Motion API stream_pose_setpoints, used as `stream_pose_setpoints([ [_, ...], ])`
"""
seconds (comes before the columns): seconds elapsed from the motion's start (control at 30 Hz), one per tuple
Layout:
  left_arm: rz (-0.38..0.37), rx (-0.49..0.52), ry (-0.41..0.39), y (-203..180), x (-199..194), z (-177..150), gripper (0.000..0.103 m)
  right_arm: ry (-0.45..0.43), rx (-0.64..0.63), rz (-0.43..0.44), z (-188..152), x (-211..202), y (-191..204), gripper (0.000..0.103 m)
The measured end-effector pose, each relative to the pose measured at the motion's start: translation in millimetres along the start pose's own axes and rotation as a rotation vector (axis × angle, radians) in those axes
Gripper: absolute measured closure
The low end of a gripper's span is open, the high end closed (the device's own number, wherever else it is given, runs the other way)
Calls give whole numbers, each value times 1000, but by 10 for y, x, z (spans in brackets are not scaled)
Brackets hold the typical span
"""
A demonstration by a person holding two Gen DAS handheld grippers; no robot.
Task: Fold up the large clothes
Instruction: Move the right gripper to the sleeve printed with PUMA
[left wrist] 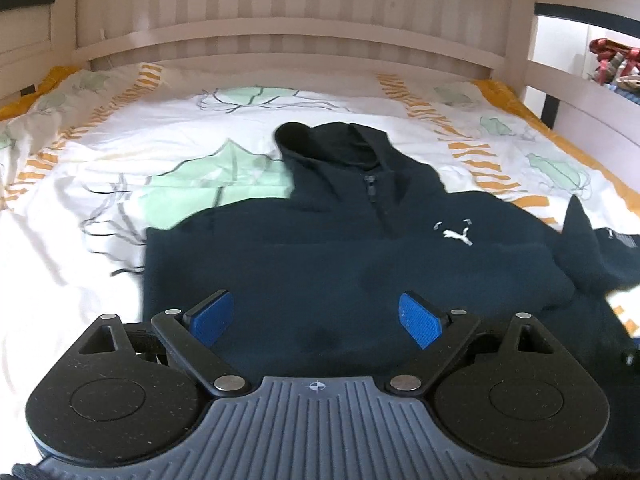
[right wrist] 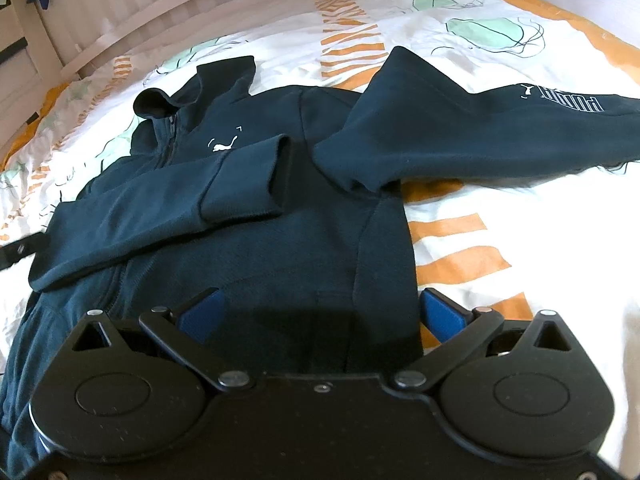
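Fingers wide on both my left gripper (left wrist: 317,317) and right gripper (right wrist: 323,313), over a soft, floppy hoodie (right wrist: 256,216); I'd pinch the outstretched sleeve (right wrist: 480,132) near its cuff.

left gripper (left wrist: 316,316), right gripper (right wrist: 322,312): black linkages, blue ribbed pads, silver pivot screws.

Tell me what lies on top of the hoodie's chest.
One sleeve lies folded across the hoodie, its cuff just below the white logo. The zipper beneath that sleeve is covered.
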State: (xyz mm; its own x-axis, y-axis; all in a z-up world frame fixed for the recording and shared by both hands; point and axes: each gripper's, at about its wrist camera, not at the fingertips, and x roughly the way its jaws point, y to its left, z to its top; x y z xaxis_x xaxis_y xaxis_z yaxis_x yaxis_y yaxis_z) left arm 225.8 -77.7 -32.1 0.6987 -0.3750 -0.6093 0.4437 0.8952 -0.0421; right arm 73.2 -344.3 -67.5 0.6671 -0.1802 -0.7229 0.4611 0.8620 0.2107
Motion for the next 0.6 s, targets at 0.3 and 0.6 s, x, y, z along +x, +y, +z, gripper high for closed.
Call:
stream_pose_setpoints([
  [0.3, -54, 83, 16, -742, 379, 31, 13, -15, 26, -11, 8, -24, -83, 1],
  [0.6, -21, 207, 111, -1295, 848, -27, 12, -46, 102, -37, 0, -86, -265, 1],
])
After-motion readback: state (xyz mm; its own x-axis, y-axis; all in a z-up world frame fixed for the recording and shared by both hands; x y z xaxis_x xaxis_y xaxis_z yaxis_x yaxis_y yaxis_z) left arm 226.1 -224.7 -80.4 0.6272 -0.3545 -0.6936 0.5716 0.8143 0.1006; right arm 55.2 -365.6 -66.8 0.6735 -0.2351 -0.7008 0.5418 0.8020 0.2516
